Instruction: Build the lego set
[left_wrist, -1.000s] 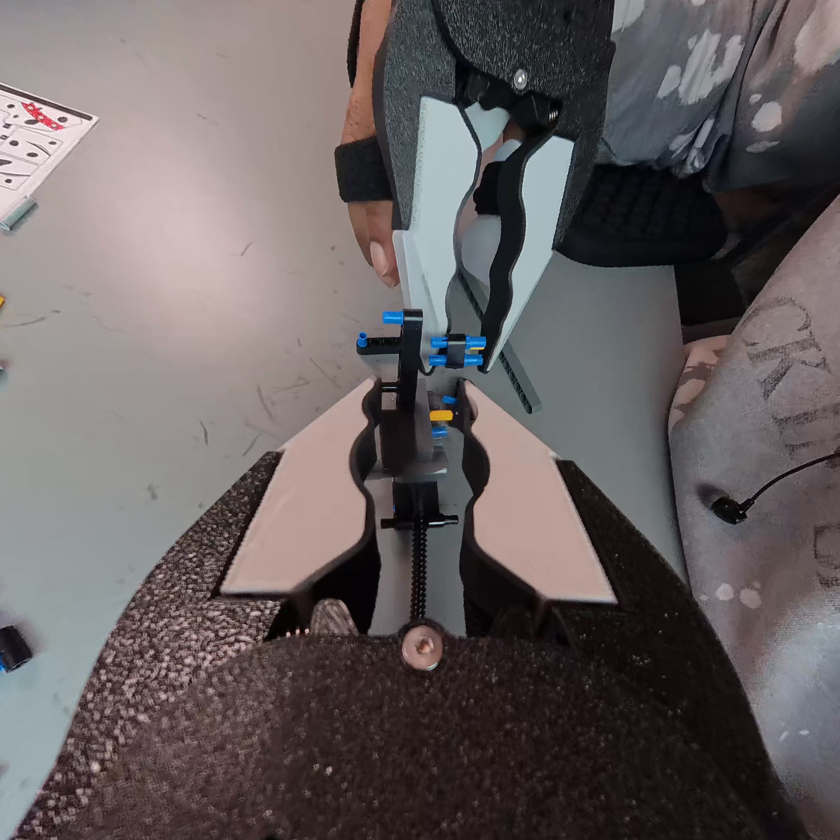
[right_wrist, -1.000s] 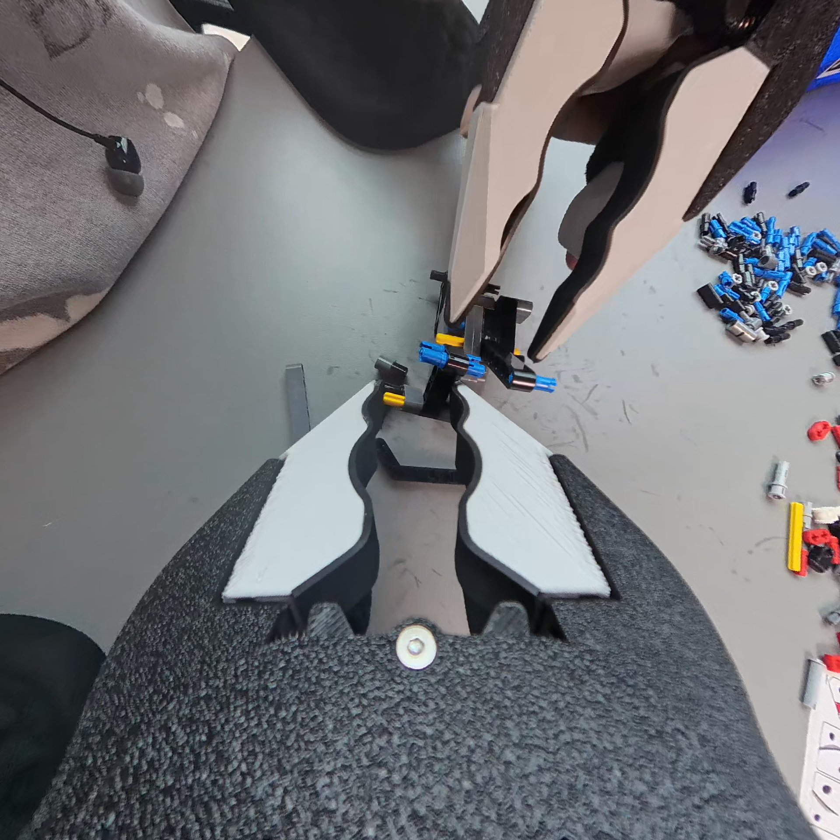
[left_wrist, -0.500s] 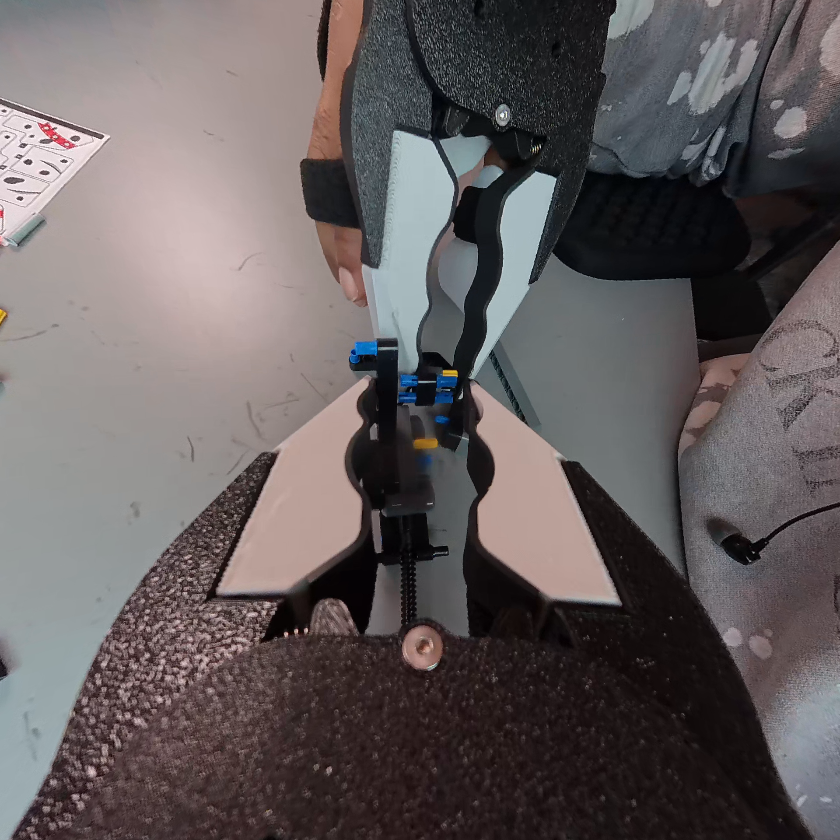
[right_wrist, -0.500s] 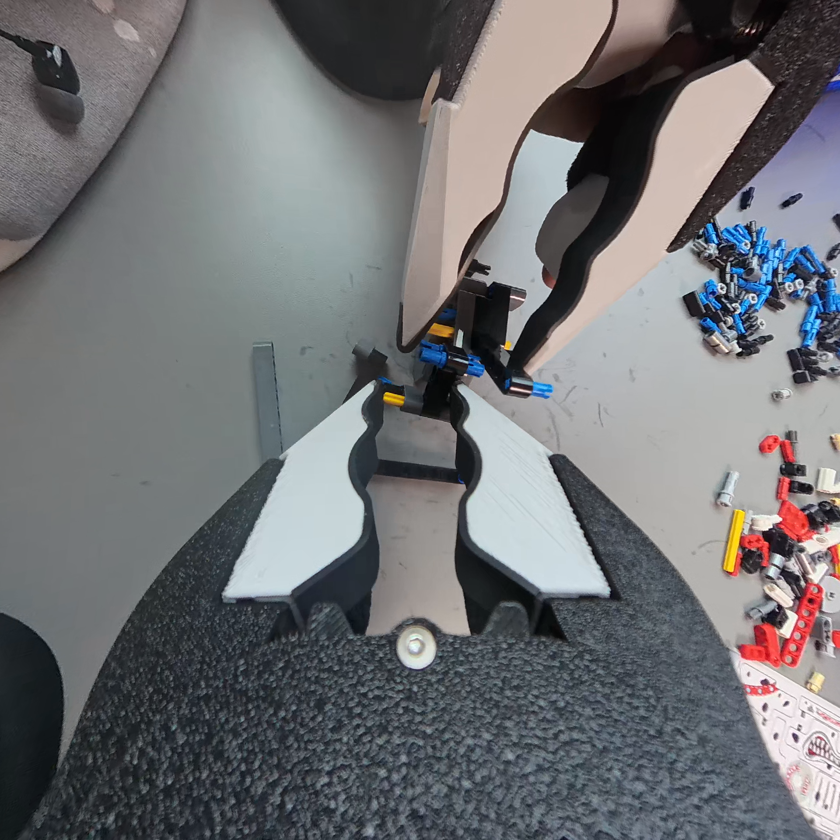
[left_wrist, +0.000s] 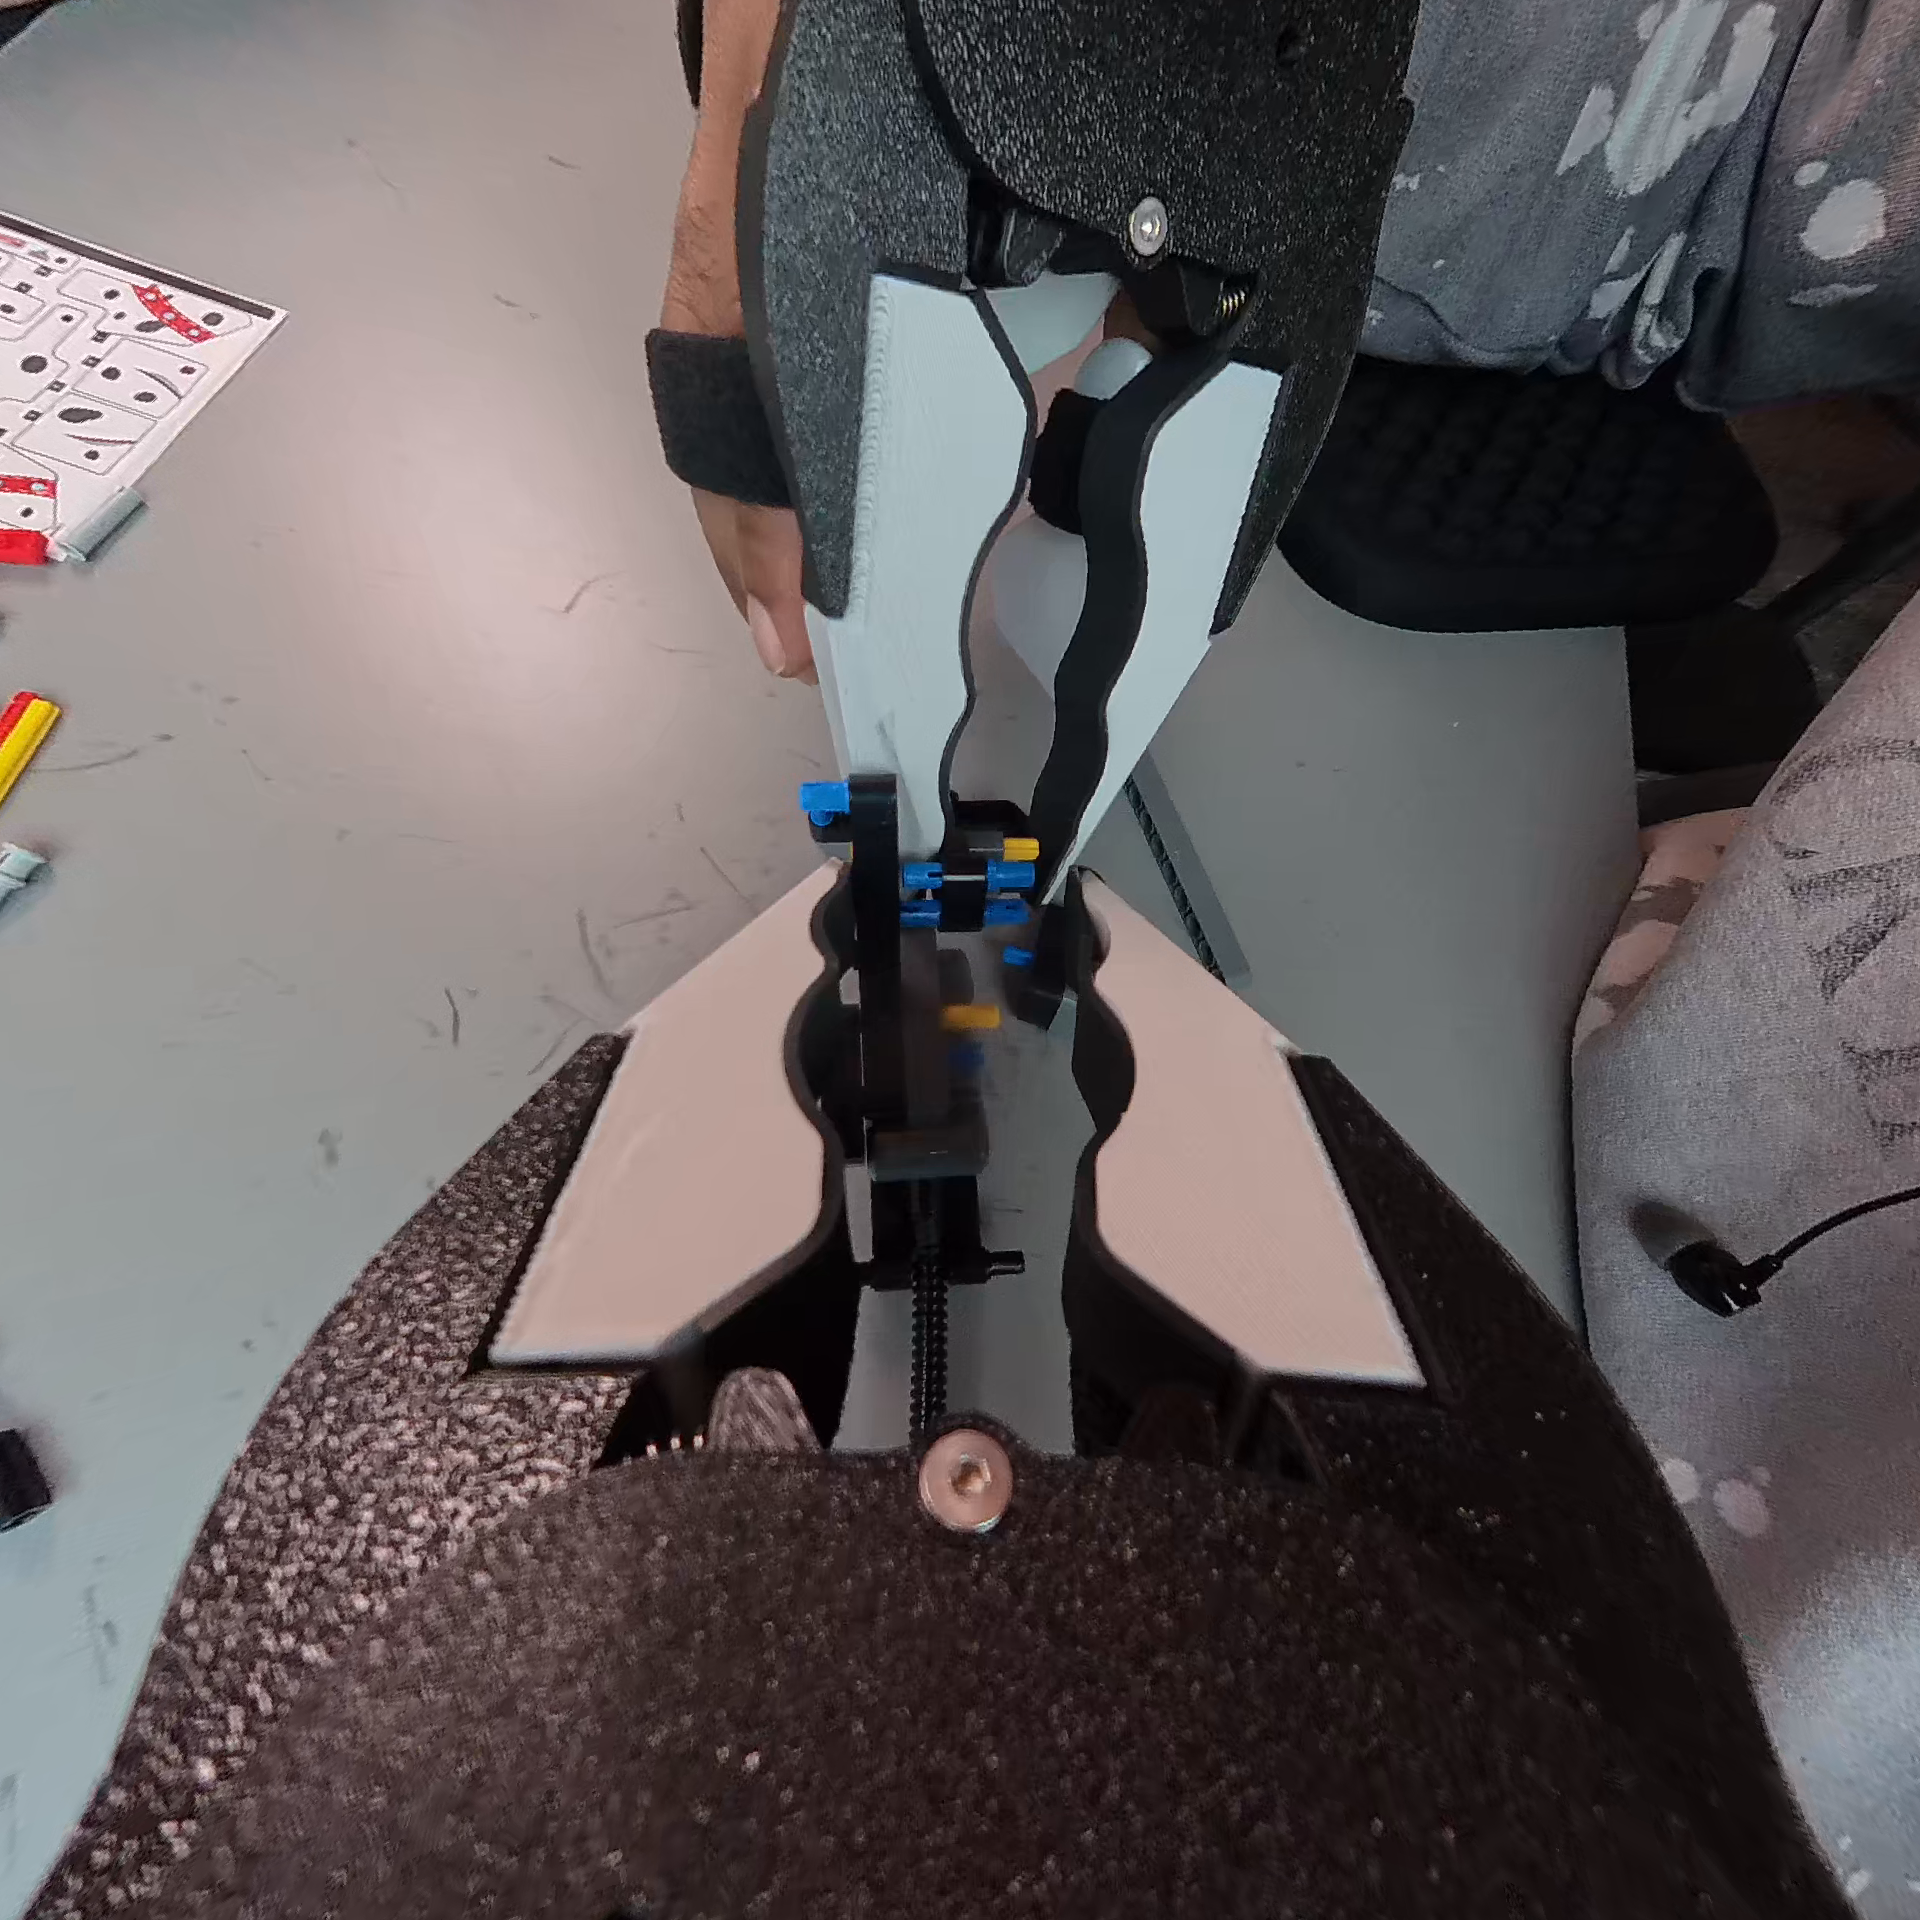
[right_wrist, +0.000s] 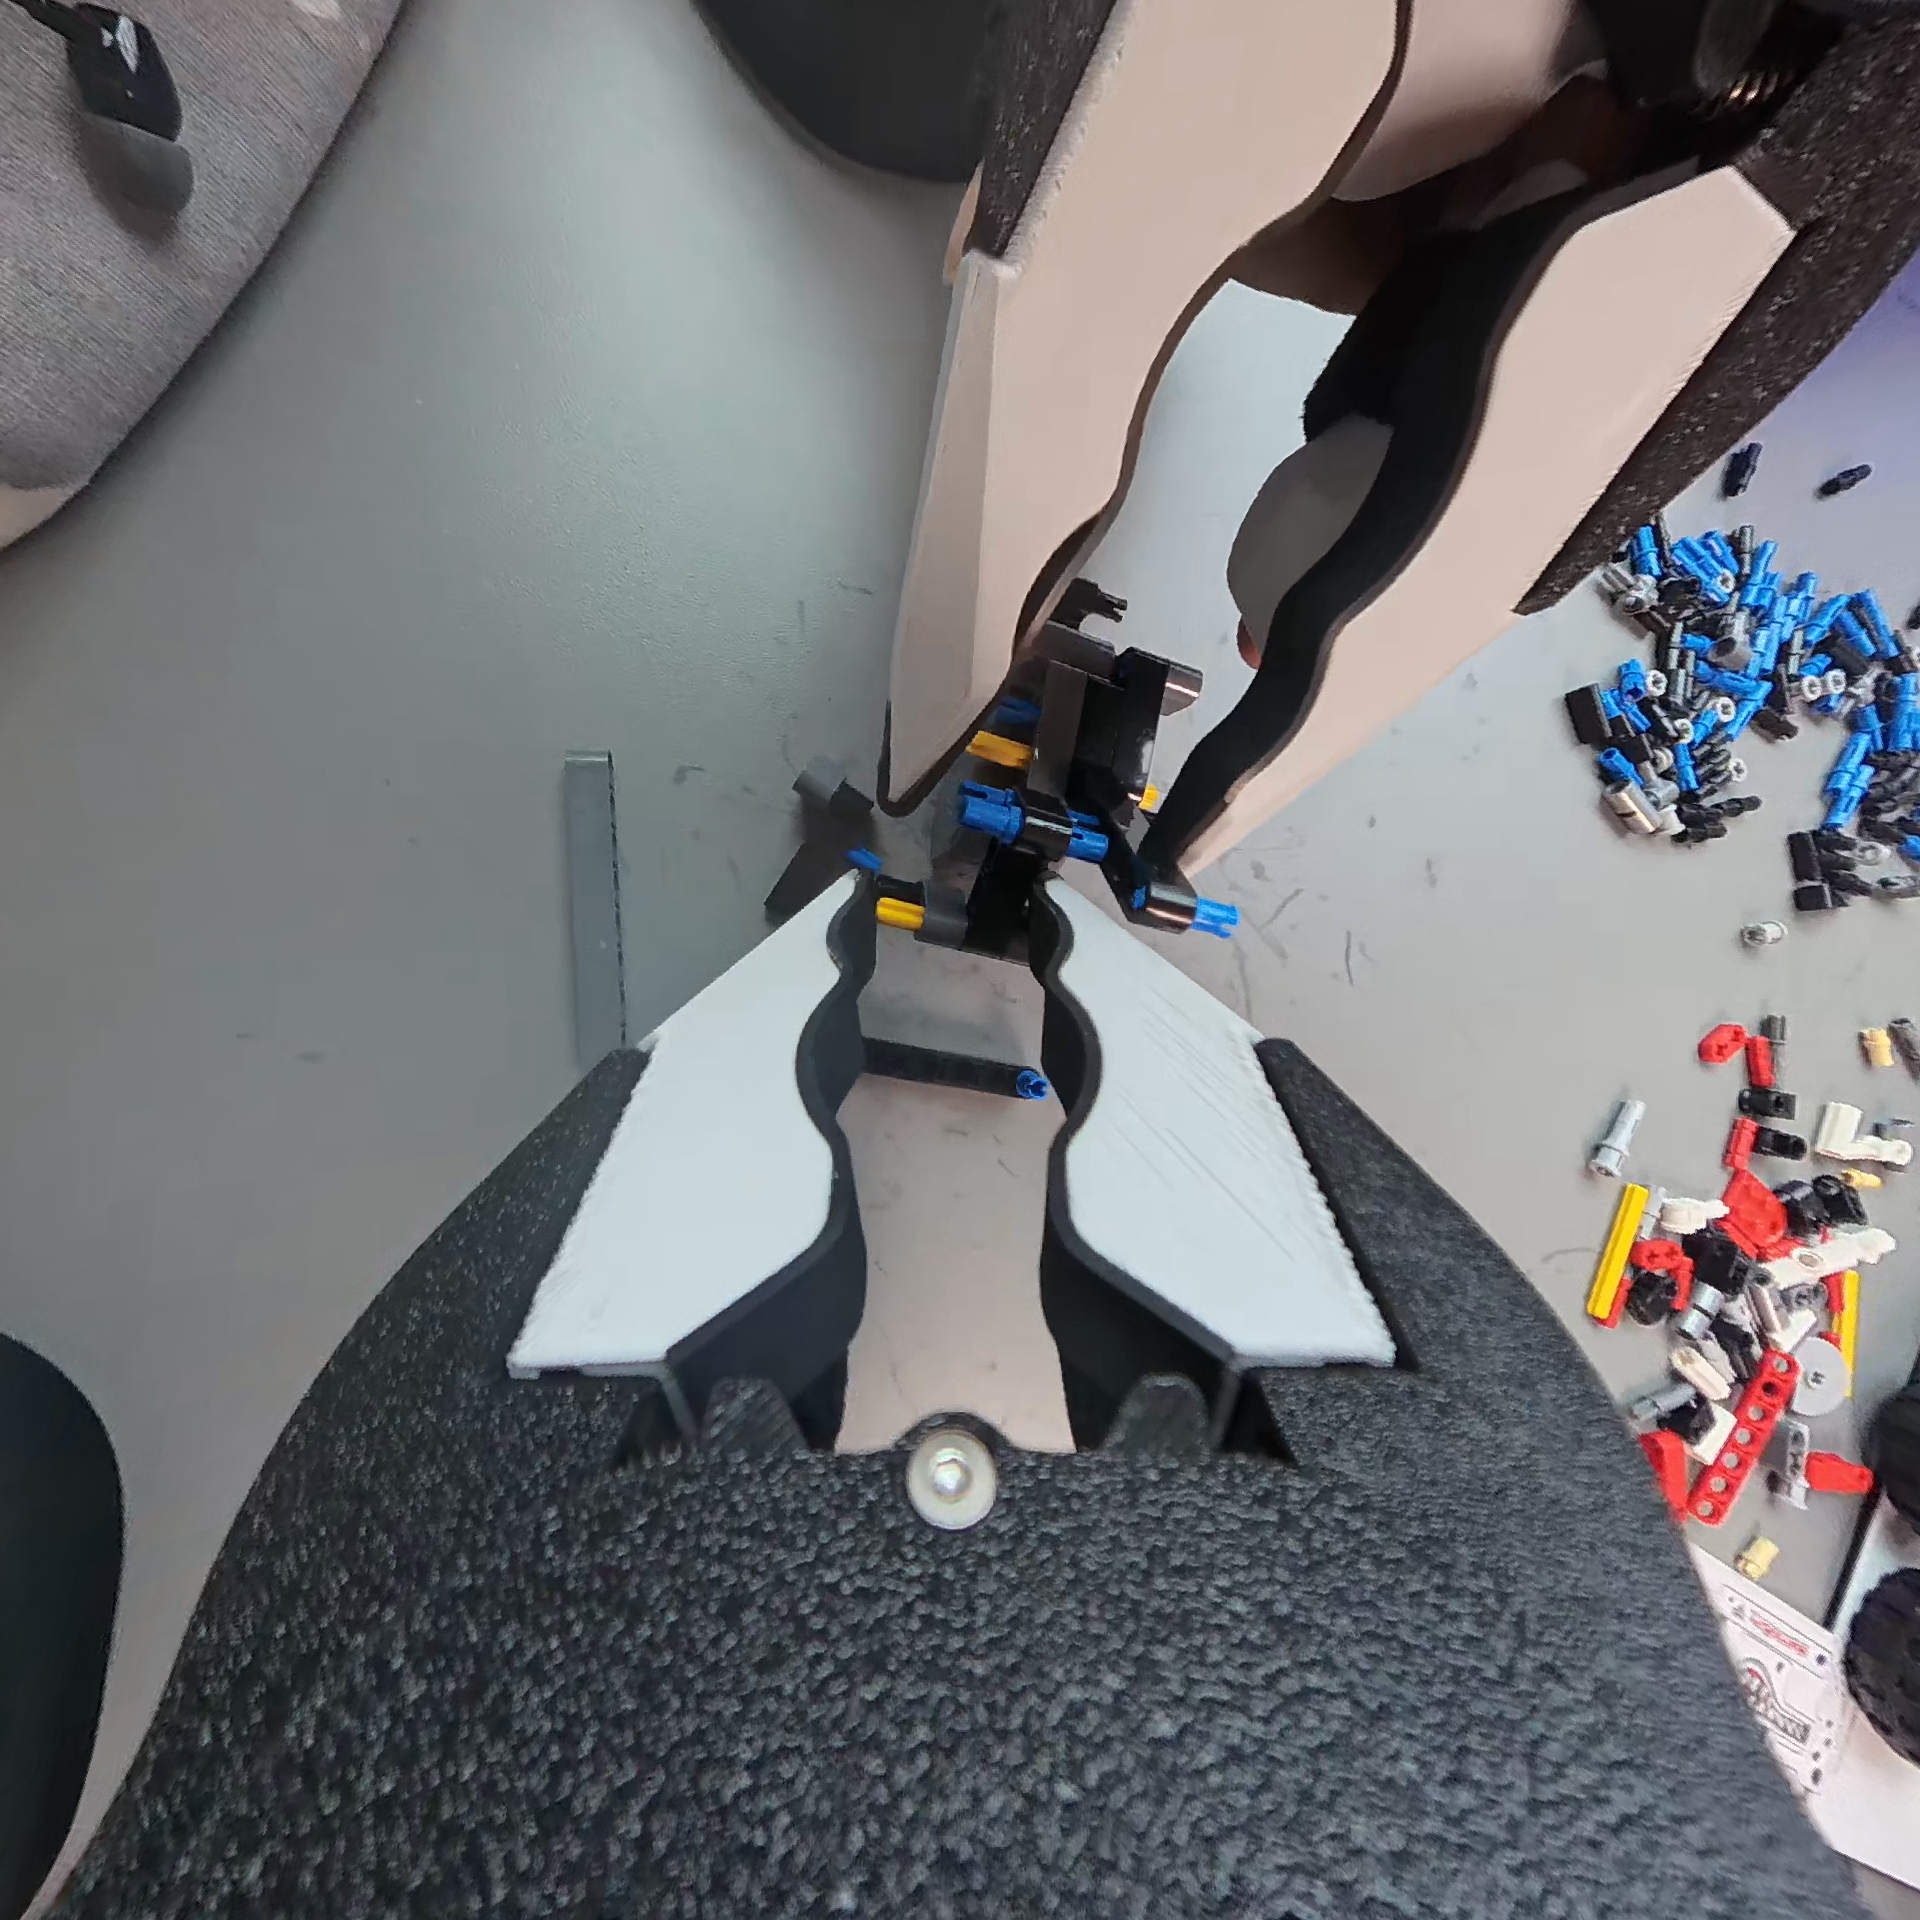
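Note:
A small black lego assembly (left_wrist: 878, 987) with blue and yellow pins is held above the grey table (left_wrist: 364, 727). My left gripper (left_wrist: 961, 888) is shut on it, with the black beam against its left finger. My right gripper (left_wrist: 992, 868) comes from the far side and its tips meet the assembly at the blue pins. In the right wrist view my right gripper (right_wrist: 949, 888) is shut on the assembly's near end, a black and grey part with a yellow pin. My left gripper (right_wrist: 1039, 831) grips the assembly's black block (right_wrist: 1091, 727) from above.
A pile of blue and black pins (right_wrist: 1766, 665) and a pile of red, white and yellow parts (right_wrist: 1745, 1268) lie to the right. A grey beam (right_wrist: 594, 904) and a black bar (right_wrist: 945, 1070) lie on the table. An instruction sheet (left_wrist: 94, 364) lies far left. A person sits close by.
The two grippers have closed in on each other. The assembly now sits deeper between my left fingers, and the right gripper's tips have come onto the blue pins.

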